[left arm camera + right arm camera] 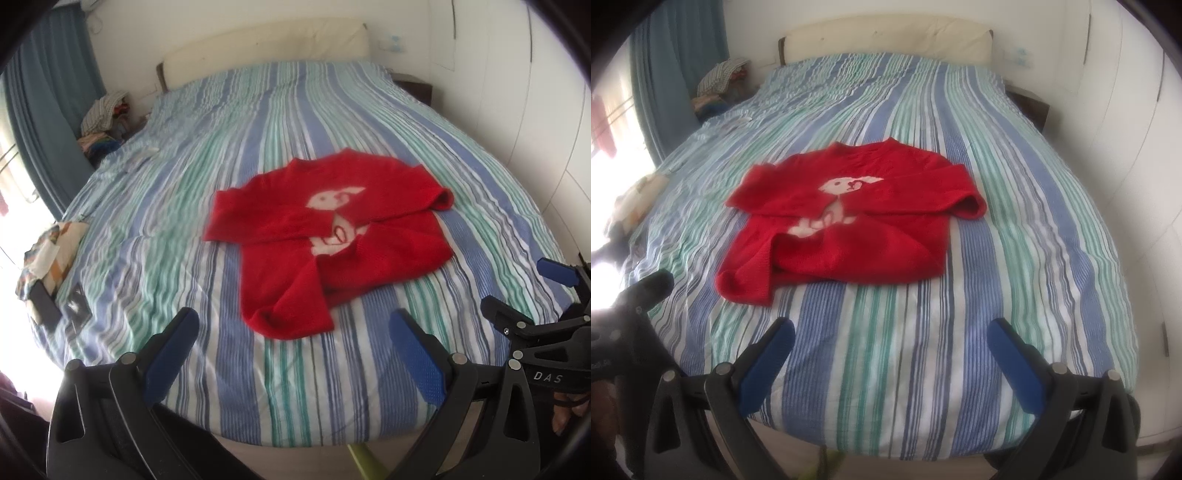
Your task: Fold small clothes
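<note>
A small red sweater (325,236) with a white rabbit on the chest lies flat on the striped bedspread (258,122), its sleeves crossed over the body. It also shows in the right wrist view (857,218). My left gripper (295,325) is open and empty, above the bed's near edge, short of the sweater's lower sleeve. My right gripper (890,334) is open and empty, also near the front edge, to the right of the sweater. The right gripper shows in the left wrist view (524,288) at the far right.
A cream headboard (266,48) stands at the far end. A pile of clothes (103,114) sits at the far left beside a blue curtain (48,88). A patterned cloth and dark flat items (51,273) lie on the bed's left edge. White wardrobe doors (1126,129) are on the right.
</note>
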{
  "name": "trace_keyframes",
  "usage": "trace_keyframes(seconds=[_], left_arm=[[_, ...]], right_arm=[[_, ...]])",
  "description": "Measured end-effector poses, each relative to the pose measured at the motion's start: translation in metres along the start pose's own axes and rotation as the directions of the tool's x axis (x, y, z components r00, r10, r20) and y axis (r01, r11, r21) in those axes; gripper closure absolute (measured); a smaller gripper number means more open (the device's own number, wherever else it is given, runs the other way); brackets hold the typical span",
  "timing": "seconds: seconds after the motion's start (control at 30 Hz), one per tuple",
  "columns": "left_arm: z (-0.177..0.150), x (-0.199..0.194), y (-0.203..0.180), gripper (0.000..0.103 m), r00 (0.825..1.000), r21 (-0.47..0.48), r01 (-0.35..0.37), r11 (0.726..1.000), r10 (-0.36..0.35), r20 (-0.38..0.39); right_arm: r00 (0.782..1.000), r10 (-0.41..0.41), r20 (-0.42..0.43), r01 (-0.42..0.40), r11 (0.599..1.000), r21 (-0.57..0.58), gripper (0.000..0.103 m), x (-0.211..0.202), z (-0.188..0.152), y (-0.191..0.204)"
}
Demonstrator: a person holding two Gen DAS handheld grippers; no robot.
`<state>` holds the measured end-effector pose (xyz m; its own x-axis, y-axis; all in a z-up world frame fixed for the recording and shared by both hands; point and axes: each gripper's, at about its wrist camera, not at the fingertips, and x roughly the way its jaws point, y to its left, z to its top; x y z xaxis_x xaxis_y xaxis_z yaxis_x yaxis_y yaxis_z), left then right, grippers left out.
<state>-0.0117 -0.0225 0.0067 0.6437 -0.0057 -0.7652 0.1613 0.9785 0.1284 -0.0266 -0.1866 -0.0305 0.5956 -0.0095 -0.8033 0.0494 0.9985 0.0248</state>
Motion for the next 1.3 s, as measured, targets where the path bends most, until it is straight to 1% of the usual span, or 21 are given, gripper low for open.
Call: trace_keyframes(seconds=[0.33, 0.5, 0.87, 1.03, 1.13, 1.2, 1.3], left_arm=[[-0.008, 0.003, 0.004, 0.001, 0.999, -0.008, -0.019, 1.0, 0.019, -0.029], [-0.009, 0.006, 0.004, 0.001, 0.999, -0.023, -0.01, 1.0, 0.009, -0.044], [-0.01, 0.007, 0.0, 0.001, 0.999, -0.002, 0.002, 1.0, -0.002, -0.049], [-0.01, 0.005, -0.002, 0.001, 0.999, 0.005, -0.001, 1.0, 0.001, -0.047], [-0.008, 0.003, 0.0, 0.001, 0.999, 0.002, -0.004, 1.0, 0.004, -0.053], [-0.007, 0.0, 0.003, 0.001, 0.999, -0.007, 0.003, 1.0, -0.004, -0.044], [-0.005, 0.001, 0.008, 0.001, 0.999, -0.018, -0.001, 1.0, 0.0, -0.04]], right_arm=[[0.999, 0.028, -0.027, -0.029, 0.999, -0.025, 0.0, 0.009, -0.004, 0.013], [0.999, 0.044, -0.023, -0.045, 0.998, -0.034, 0.0, 0.008, -0.002, 0.019], [0.999, 0.021, -0.032, -0.022, 0.999, -0.032, 0.0, 0.008, -0.003, 0.012], [0.999, 0.023, -0.035, -0.024, 0.999, -0.023, 0.0, 0.007, -0.003, 0.011], [0.999, 0.027, -0.035, -0.028, 0.999, -0.028, 0.0, 0.007, -0.003, 0.011], [0.999, 0.025, -0.038, -0.026, 0.999, -0.03, 0.0, 0.006, -0.002, 0.011], [1.0, 0.016, -0.019, -0.017, 0.999, -0.03, 0.0, 0.001, 0.003, 0.012]])
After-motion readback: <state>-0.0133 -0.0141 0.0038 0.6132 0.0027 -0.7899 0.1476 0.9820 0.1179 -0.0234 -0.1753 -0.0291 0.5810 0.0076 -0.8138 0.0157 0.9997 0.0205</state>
